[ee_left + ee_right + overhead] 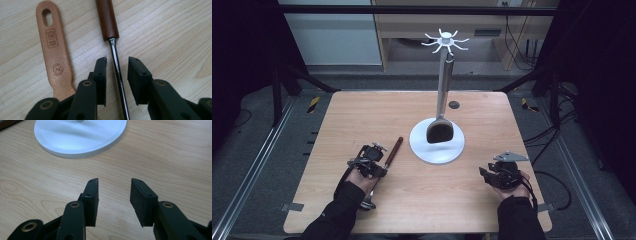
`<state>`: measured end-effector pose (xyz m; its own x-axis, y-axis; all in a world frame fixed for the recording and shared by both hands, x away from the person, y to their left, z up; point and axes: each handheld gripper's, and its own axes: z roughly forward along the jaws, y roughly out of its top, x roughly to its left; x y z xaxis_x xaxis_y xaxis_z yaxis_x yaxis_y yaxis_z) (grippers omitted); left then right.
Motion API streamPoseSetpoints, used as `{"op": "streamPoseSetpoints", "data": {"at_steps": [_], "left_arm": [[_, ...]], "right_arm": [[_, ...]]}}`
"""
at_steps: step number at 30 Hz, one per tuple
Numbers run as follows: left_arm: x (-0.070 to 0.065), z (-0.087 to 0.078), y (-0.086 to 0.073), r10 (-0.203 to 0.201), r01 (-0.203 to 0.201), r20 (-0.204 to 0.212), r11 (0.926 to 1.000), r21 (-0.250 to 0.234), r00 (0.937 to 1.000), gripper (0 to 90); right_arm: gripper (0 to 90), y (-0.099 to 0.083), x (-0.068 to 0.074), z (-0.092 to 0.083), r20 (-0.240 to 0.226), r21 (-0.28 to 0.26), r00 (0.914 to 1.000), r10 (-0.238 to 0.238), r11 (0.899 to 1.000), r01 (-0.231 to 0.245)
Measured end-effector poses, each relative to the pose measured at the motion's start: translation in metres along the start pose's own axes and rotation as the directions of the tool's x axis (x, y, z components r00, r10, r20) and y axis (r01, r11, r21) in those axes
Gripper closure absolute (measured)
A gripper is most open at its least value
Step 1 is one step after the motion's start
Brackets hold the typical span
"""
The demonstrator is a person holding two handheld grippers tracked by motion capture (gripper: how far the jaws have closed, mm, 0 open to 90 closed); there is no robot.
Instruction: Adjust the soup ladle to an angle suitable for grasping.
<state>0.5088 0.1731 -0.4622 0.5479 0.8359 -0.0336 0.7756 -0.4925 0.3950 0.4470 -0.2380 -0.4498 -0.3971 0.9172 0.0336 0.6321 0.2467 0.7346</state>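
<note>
- The step in hand looks like picking up a utensil to hang on the white rack (438, 145): the left hand-held gripper (117, 65) is lowered over the utensil with the dark wooden handle (107, 18), its jaws either side of the thin metal shaft (117, 72).
- Those jaws stand apart, with gaps showing on both sides of the shaft; nothing is clamped yet.
- This utensil lies near the worktop's front left corner, handle pointing toward the rack's base; just beside it lies a pale wooden utensil handle (53, 47) with a slot at its end.
- Next, I judge, the jaws must close squarely on the narrow shaft, which could roll or slip, then lift it toward the hooks (445, 40) at the rack's top.
- The right hand-held gripper (113, 195) rests near the front right corner, jaws apart and holding nothing, facing the rack's base.
- A dark spatula (441, 131) already hangs from the rack.
- The worktop (362, 115) is light wood grain with rounded corners; around it are a dark frame, grey floor, cables and pale furniture behind.
</note>
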Motion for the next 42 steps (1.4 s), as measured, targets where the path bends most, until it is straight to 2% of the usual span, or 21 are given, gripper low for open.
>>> {"op": "streamPoseSetpoints", "data": {"at_steps": [3, 8, 13, 28, 30, 36, 42], "left_arm": [[0.0007, 0.0036, -0.0007, 0.002, -0.002, -0.002, 0.9999, 0.015, 1.0, 72.5], [0.0015, 0.0062, -0.0022, -0.004, 0.004, 0.011, 0.9999, 0.012, 0.9999, 76.2], [-0.0005, 0.0063, -0.0014, 0.004, -0.004, 0.001, 0.9998, 0.022, 1.0, 77.9], [-0.003, 0.006, 0.0007, -0.019, 0.02, -0.022, 0.9987, 0.048, 0.9996, 82.3], [-0.0025, 0.0064, 0.0001, -0.033, 0.034, -0.019, 0.9987, 0.038, 0.9993, 83.7], [-0.0006, 0.0056, -0.0009, -0.031, 0.032, -0.009, 0.9987, 0.04, 0.9995, 84.4], [0.0003, 0.0037, -0.0038, -0.034, 0.034, 0.005, 0.9993, 0.014, 0.9994, 84.6]], "right_arm": [[58.8, 0.0, 0.0, 0.0, 0.0, -0.001, 1.0, 0.0, 1.0, 0.0], [58.9, -0.0007, 0.0005, -0.0003, 0.001, 0.003, 1.0, -0.005, 1.0, 0.005], [58.9, -0.0008, -0.001, 0.0, 0.001, 0.002, 1.0, -0.008, 1.0, 0.008], [58.9, -0.0011, 0.0006, 0.0005, -0.001, 0.008, 1.0, -0.009, 1.0, 0.009], [58.9, -0.001, 0.0006, 0.0004, -0.001, 0.009, 1.0, -0.006, 1.0, 0.006], [58.9, -0.001, 0.0003, 0.0007, -0.001, 0.011, 1.0, -0.005, 1.0, 0.005], [58.9, -0.001, 0.0002, 0.0002, -0.002, 0.009, 1.0, 0.0, 1.0, 0.0]]}}
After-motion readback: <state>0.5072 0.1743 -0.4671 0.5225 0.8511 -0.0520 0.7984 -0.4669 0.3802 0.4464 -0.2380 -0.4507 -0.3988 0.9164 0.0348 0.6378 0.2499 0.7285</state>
